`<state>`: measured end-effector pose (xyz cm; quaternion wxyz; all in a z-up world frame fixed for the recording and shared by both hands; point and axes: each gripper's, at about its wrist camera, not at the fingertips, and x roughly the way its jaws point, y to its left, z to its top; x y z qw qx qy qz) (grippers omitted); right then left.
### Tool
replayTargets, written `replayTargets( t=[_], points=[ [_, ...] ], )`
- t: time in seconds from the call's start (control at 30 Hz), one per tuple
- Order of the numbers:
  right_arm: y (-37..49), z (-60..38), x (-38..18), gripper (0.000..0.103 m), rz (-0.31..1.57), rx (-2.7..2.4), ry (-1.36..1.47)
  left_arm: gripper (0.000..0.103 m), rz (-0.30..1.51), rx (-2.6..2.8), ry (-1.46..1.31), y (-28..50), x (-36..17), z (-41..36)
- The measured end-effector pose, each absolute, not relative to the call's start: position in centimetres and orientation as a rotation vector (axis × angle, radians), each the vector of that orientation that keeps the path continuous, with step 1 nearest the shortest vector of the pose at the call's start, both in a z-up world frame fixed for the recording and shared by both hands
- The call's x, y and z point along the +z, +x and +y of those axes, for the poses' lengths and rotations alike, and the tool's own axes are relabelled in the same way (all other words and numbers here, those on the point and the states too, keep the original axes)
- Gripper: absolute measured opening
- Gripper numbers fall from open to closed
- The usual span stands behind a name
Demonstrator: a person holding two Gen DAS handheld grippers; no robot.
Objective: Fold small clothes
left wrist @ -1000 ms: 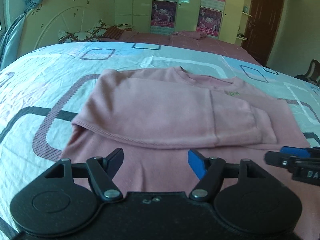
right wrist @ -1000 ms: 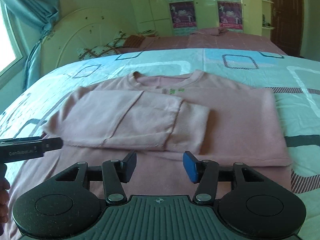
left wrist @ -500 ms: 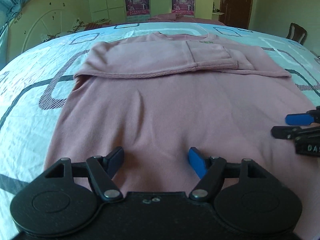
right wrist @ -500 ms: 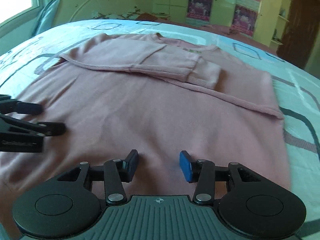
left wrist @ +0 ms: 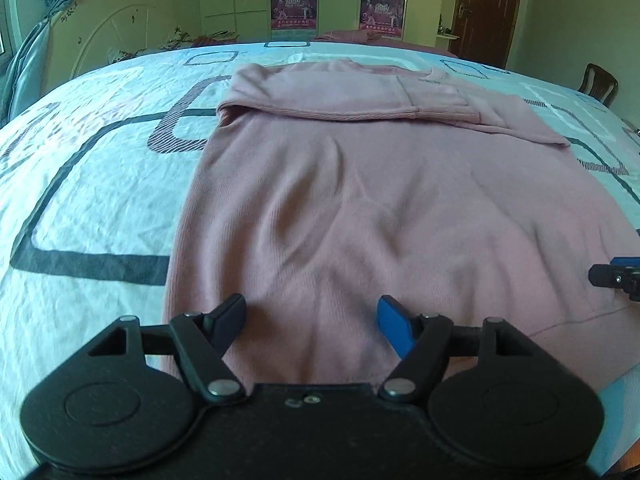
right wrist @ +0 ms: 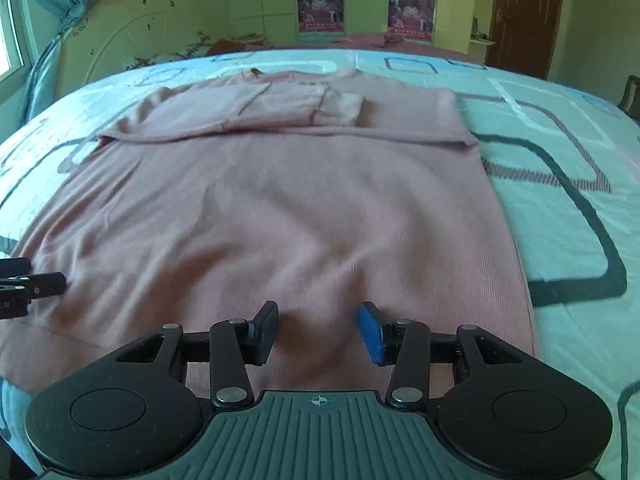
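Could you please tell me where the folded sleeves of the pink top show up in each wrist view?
Left wrist: the folded sleeves lie across the far end of the pink top, upper centre to right.
Right wrist: the folded sleeves lie upper centre, left of the middle.
Shared landmark: the brown door, far right at the top in both.

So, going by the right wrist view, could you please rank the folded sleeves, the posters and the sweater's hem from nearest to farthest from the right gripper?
1. Sweater's hem: right at the right gripper, beneath its open fingers.
2. Folded sleeves: across the sweater's far end, near the collar.
3. Posters: on the cupboards beyond the bed.
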<state>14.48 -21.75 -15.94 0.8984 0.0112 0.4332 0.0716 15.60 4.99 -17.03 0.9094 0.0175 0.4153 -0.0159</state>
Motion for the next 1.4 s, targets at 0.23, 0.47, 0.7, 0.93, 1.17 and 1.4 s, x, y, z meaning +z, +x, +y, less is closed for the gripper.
replayTargets(
  t=[0.23, 0.47, 0.7, 0.93, 1.17, 1.4],
  points=[
    [11.2, -24.0, -15.4, 0.045, 0.870, 0.048, 0.017, 0.072, 0.843, 0.000, -0.010, 13.7, -15.7, 7.1],
    [9.3, -27.3, -15.0, 0.052, 0.854, -0.076, 0.029, 0.071, 0.858, 0.027, -0.067, 12.4, -15.6, 9.6],
    [8.1, -29.8, -15.8, 0.067, 0.881, -0.126, 0.123, 0.066, 0.890, -0.010, -0.176, 11.4, -16.5, 11.4],
    [7.4, -30.1, -16.0, 0.052, 0.907, -0.103, 0.213, 0.044, 0.920, -0.080, -0.245, 11.5, -16.6, 11.2],
    [7.5, -30.0, -15.4, 0.011, 0.939, -0.064, 0.267, 0.006, 0.918, -0.147, -0.325, 12.2, -16.5, 11.5],
    [8.0, -30.8, -11.7, 0.011, 0.849, -0.006, 0.343, 0.005, 0.803, -0.189, -0.368, 14.4, -12.4, 11.6]
  ],
)
